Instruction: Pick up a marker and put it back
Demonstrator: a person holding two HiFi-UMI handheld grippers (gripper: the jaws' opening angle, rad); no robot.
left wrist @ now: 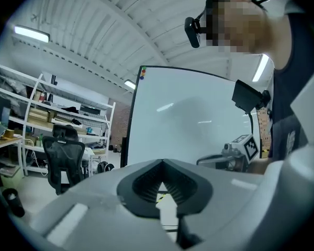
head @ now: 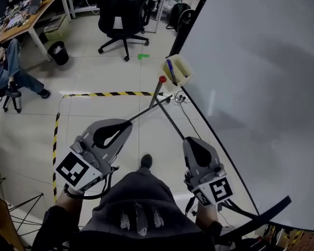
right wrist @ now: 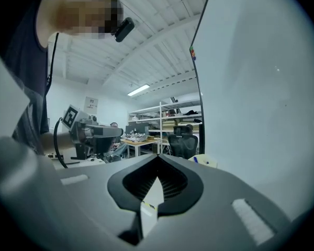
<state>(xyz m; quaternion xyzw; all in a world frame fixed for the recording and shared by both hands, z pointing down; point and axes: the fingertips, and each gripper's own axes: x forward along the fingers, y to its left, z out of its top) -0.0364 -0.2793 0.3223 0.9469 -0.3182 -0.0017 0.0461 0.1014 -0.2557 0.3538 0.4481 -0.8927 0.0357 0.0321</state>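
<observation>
**Left gripper view.** The left gripper (left wrist: 162, 162) is showing its two grey jaws pressed together at the tips. Nothing is sitting in the black ribbed hollow between them. The jaws are pointing toward the large white whiteboard (left wrist: 188, 119).

**Right gripper view.** The right gripper (right wrist: 158, 156) is likewise showing both jaws meeting at the tips, and it is gripping nothing. Beyond the jaws, the pale yellow plastic holder (right wrist: 204, 161) is sitting against the edge of the whiteboard. The blue marker (right wrist: 194, 159) is showing inside the holder.

**Head view.** The person is holding both grippers low in front of the body, the left one farther from the whiteboard than the right. The blue marker is lying tilted inside the pale yellow holder at the whiteboard's edge, well apart from both grippers. A yellow-and-black striped floor tape (head: 104, 94) is running across the tiled floor. A black swivel office chair (head: 120, 9) is standing beyond it.
</observation>
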